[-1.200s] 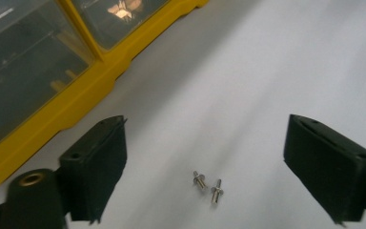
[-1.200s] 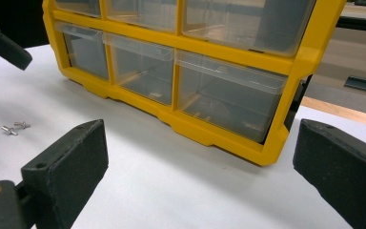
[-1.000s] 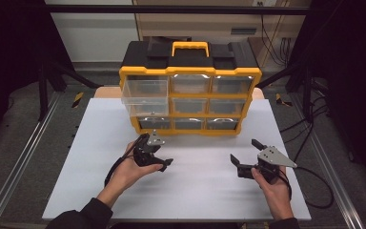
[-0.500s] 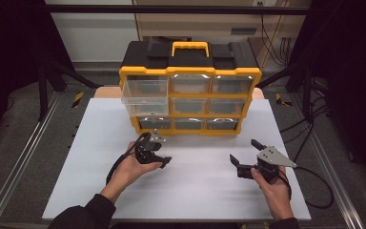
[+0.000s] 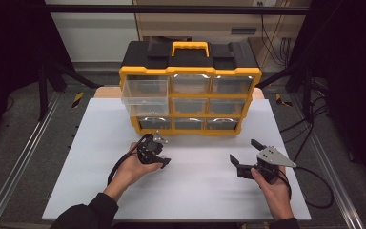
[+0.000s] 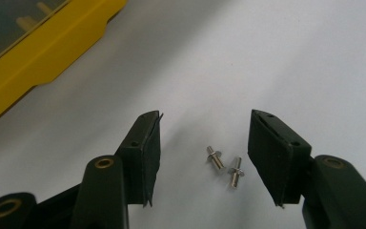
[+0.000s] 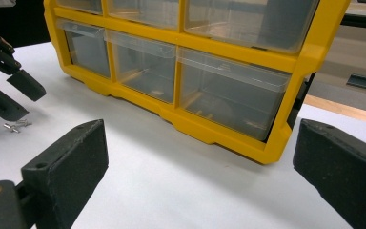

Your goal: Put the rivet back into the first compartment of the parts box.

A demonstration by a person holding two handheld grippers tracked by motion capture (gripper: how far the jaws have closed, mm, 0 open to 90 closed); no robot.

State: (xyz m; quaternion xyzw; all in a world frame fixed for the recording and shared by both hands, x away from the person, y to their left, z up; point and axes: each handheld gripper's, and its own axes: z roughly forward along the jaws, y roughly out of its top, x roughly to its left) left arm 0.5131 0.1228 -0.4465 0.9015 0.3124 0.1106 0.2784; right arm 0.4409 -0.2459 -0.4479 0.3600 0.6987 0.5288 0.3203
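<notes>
- Silver metal pins, 2 pcs (image 6: 225,164), lie on white table (image 5: 195,191), side by side, nearly touching, just in front of organiser's lower-left corner.
- L tool (image 6: 202,148) low over the pins: jaws part-way apart, have just been closing in; pins sit between the pads, pads not touching them. Both pins lie closer to the pad on the right in the left gripper view.
- L tool in high view (image 5: 158,153): held in left hand, tilted down at table, close to organiser front.
- R tool (image 5: 246,153) held in right hand, well apart from L tool, on right side of table; jaws wide apart, nothing between them.
- R gripper view: pins (image 7: 15,125) seen far left under L tool's jaws.
- Yellow/black organiser (image 5: 190,86) at back of table, clear drawers in 3 rows; top-left drawer (image 5: 145,91) pulled out.
- Writing/brands: none legible on organiser, drawers or tools.
</notes>
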